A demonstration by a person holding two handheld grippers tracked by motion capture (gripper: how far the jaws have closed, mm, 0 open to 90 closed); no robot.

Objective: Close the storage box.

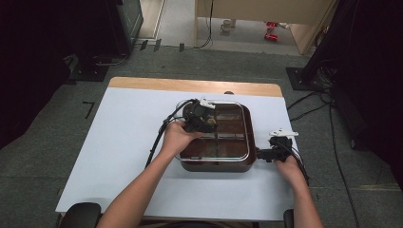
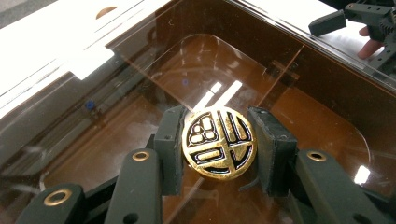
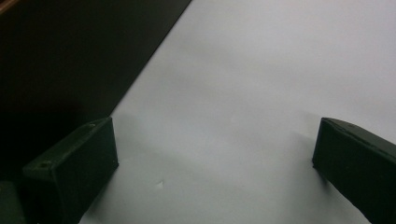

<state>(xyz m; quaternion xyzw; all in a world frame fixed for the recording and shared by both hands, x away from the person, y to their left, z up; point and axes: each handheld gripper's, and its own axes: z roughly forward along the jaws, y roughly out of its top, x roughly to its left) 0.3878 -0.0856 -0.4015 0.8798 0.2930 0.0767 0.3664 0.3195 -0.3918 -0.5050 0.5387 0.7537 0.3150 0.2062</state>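
Left gripper (image 2: 218, 144): clenched on gold knob (image 2: 218, 142) of clear lid (image 1: 240, 130).
Right gripper (image 3: 215, 168): released, jaws cut off at frame bottom.
Box (image 1: 216, 165) interior: obscured by glare.

Box lid (image 2: 299, 70): clear glossy plastic, mirror-like glare. Brown box (image 1: 216, 165): smooth, dark, slight sheen. Round knob (image 2: 219, 142): shiny gold metal, black inlay. Left gripper (image 2: 219, 149): matt black plastic, brass-look rivets. Table cover (image 3: 261, 93): smooth matt white. Table edge (image 1: 190, 85): pale wood.
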